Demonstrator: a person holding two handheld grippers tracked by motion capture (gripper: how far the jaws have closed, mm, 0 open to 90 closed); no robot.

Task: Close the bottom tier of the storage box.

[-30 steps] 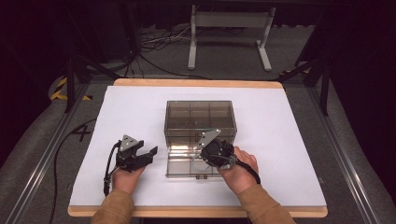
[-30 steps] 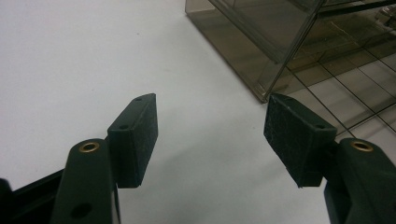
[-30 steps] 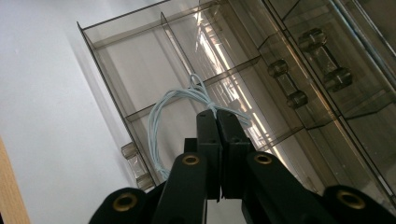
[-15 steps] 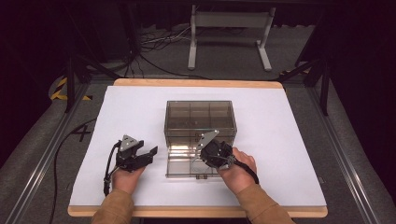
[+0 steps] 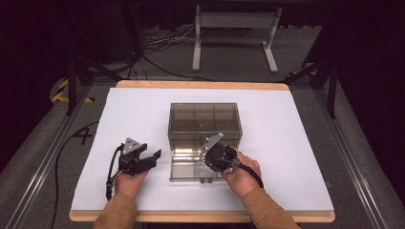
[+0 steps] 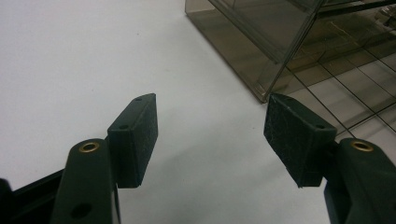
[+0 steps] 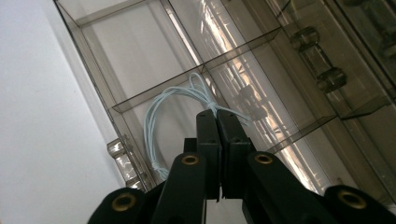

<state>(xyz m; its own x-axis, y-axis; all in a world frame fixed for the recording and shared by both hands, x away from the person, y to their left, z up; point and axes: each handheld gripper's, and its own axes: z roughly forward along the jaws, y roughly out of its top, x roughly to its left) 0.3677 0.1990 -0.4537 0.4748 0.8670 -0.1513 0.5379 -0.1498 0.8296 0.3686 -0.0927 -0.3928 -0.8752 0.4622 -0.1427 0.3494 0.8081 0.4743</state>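
Your right gripper has its jaws pinched tight on the coiled white cord, which hangs over a near compartment of the clear organizer box. Release too early and the springy loops may snag the divider. Your left gripper sits wide open, holding nothing, left of the box

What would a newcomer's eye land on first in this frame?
Probably the smoky transparent compartment box mid-table on the white table cover, its lid laid open toward the person. Next, the right hand-held gripper, jaws shut on a looped white cord over a compartment by the box's wall. The left hand-held gripper waits open on the white surface beside the box's corner.
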